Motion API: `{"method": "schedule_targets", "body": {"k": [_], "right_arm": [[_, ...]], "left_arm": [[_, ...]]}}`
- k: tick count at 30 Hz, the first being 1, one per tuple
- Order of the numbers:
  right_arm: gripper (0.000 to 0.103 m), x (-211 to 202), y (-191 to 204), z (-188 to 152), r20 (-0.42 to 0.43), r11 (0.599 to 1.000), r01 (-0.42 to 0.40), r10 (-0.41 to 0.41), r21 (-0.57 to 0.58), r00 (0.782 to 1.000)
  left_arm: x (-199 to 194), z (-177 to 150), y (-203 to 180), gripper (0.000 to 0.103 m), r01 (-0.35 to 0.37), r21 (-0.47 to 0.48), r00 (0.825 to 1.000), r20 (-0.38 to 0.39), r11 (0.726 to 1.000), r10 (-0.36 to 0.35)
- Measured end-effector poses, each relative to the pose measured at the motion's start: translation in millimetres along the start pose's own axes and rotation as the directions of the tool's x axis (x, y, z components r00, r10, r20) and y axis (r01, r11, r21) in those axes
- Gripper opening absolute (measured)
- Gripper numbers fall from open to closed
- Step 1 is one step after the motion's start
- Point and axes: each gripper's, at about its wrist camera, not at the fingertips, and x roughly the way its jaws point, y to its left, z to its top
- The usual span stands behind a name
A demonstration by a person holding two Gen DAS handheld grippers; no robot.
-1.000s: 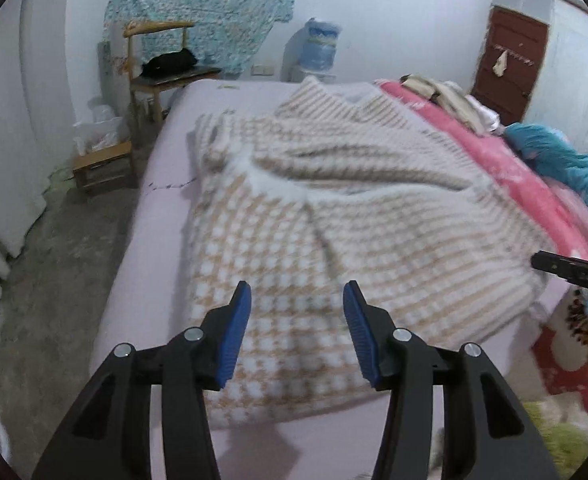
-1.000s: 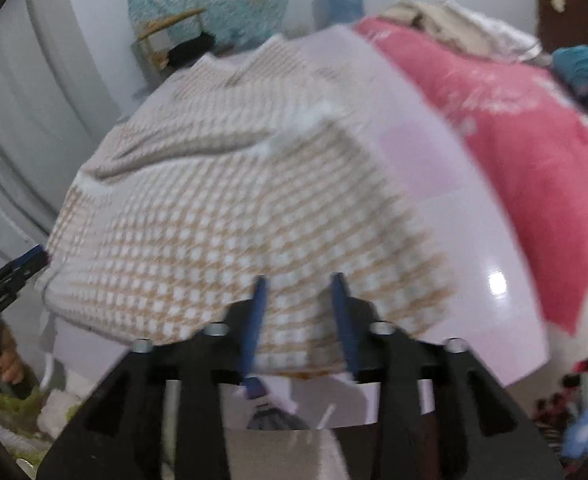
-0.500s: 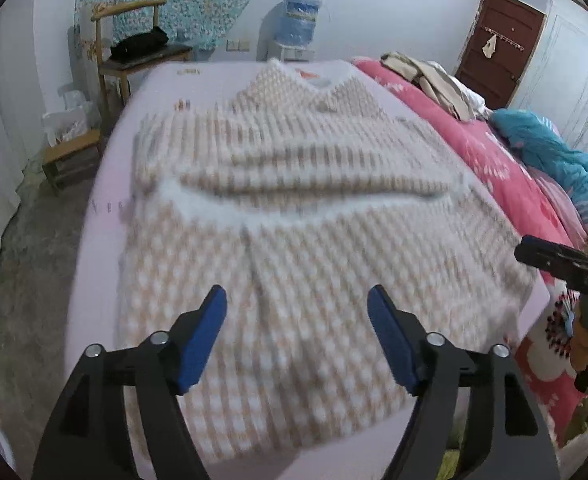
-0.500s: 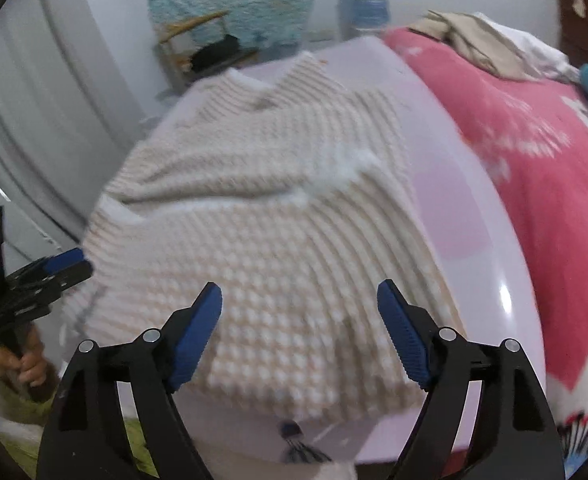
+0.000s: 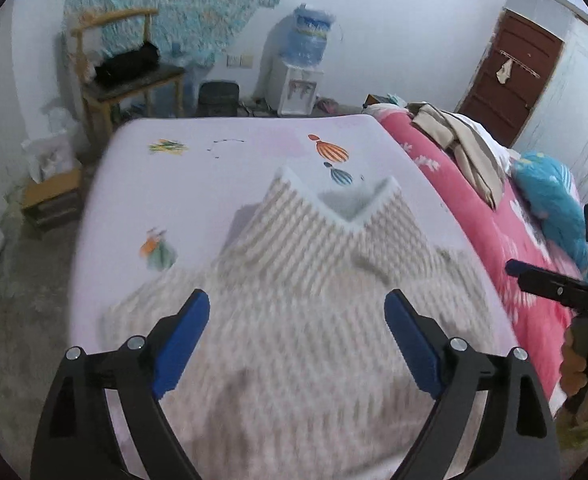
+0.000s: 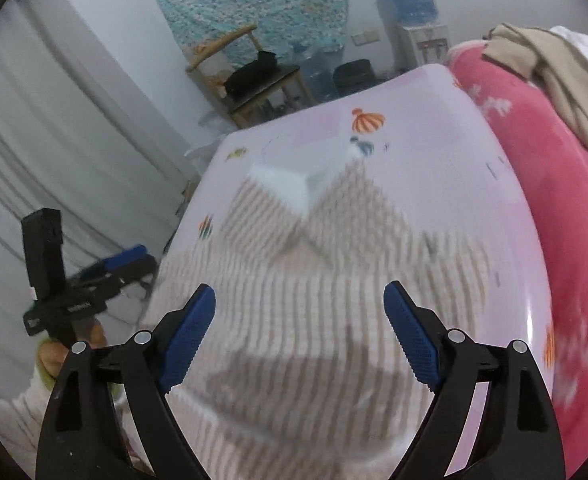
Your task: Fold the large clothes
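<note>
The checked sweater (image 5: 318,304) is spread on the lilac bed (image 5: 213,168), collar at the far end. Both left tongs (image 5: 296,320) and right tongs (image 6: 298,312) are opening, nothing gripped between them.

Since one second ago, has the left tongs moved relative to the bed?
Yes. The left tongs, opening with nothing between them, have drawn back from the bed: its far edge and the floor beyond now show, and the checked garment sits nearer.
</note>
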Motion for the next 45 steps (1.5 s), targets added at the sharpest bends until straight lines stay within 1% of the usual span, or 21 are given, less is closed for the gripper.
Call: {"method": "schedule_targets", "body": {"k": [2,6,8,10,12,13,14,15,16,17,18,19,20,23,26,32,37,39,41,43,45], "right_arm": [[0.082,23,-11,30,-0.013,0.999,-0.001,0.002,0.033,1.0],[0.082,70,-30,73,-0.049,0.997,-0.009,0.013,0.078,0.999],[0.082,90,-36,86,-0.069,0.996,0.01,-0.005,0.087,0.998],[0.081,113,-45,97,-0.098,0.994,0.016,-0.006,0.106,0.995],[0.074,133,-49,101,-0.13,0.994,0.025,-0.01,0.11,0.991],[0.069,136,-50,100,-0.137,0.993,0.028,-0.013,0.11,0.991],[0.06,141,-51,100,-0.145,0.993,0.029,-0.012,0.113,0.989],[0.054,146,-51,98,-0.155,0.993,0.021,-0.003,0.115,0.988],[0.042,148,-51,97,-0.16,0.993,0.018,0.001,0.115,0.987],[0.033,149,-50,94,-0.162,0.994,0.017,0.001,0.11,0.987],[0.032,147,-49,94,-0.155,0.995,0.022,-0.006,0.1,0.988],[0.024,144,-46,93,-0.147,0.996,0.022,-0.009,0.087,0.989],[0.019,139,-43,90,-0.143,0.997,0.019,-0.008,0.073,0.99],[0.015,123,-32,87,-0.124,0.999,0.004,0.001,0.035,0.992],[0.014,107,-21,77,-0.107,1.0,0.009,-0.01,-0.012,0.994],[0.014,74,-10,40,-0.094,0.999,0.008,-0.013,-0.053,0.995],[0.014,57,-2,2,-0.09,0.995,0.025,-0.033,-0.094,0.995],[0.014,52,0,-14,-0.085,0.994,0.037,-0.046,-0.107,0.995],[0.015,49,-3,-32,-0.106,0.994,0.029,-0.04,-0.103,0.994],[0.015,46,-5,-42,-0.118,0.994,0.039,-0.051,-0.102,0.992],[0.018,39,-2,-46,-0.13,0.993,0.04,-0.054,-0.108,0.99]], "left_arm": [[35,31,6,0.087,0.035,-0.057,0.999,-0.038,0.998,-0.037],[89,70,17,0.087,0.077,-0.154,0.994,-0.067,0.985,-0.088],[119,84,26,0.087,0.08,-0.219,0.991,-0.092,0.972,-0.102],[140,91,35,0.087,0.043,-0.261,0.99,-0.115,0.964,-0.076],[156,92,42,0.08,0.019,-0.287,0.99,-0.131,0.958,-0.059],[162,91,45,0.071,0.017,-0.297,0.988,-0.141,0.955,-0.061],[167,90,47,0.063,0.017,-0.305,0.986,-0.152,0.952,-0.066],[168,88,48,0.059,0.029,-0.308,0.985,-0.151,0.951,-0.079],[169,88,48,0.05,0.046,-0.306,0.985,-0.145,0.951,-0.094],[167,87,46,0.041,0.057,-0.293,0.985,-0.138,0.954,-0.101],[164,86,42,0.037,0.065,-0.273,0.986,-0.131,0.96,-0.104],[158,86,36,0.027,0.073,-0.24,0.987,-0.122,0.968,-0.105],[155,87,33,0.023,0.073,-0.22,0.988,-0.119,0.973,-0.101],[136,85,18,0.016,0.069,-0.134,0.992,-0.099,0.989,-0.082],[111,78,5,0.014,0.079,-0.057,0.993,-0.079,0.995,-0.083],[63,41,-16,0.014,0.085,0.072,0.995,-0.064,0.994,-0.08],[33,-8,-28,0.014,0.101,0.163,0.994,-0.066,0.981,-0.091],[28,-30,-29,0.014,0.104,0.18,0.993,-0.07,0.978,-0.093],[30,-47,-25,0.014,0.103,0.169,0.992,-0.086,0.98,-0.09],[33,-64,-21,0.014,0.101,0.148,0.991,-0.101,0.984,-0.087],[32,-75,-21,0.014,0.089,0.16,0.993,-0.086,0.983,-0.076]]}}
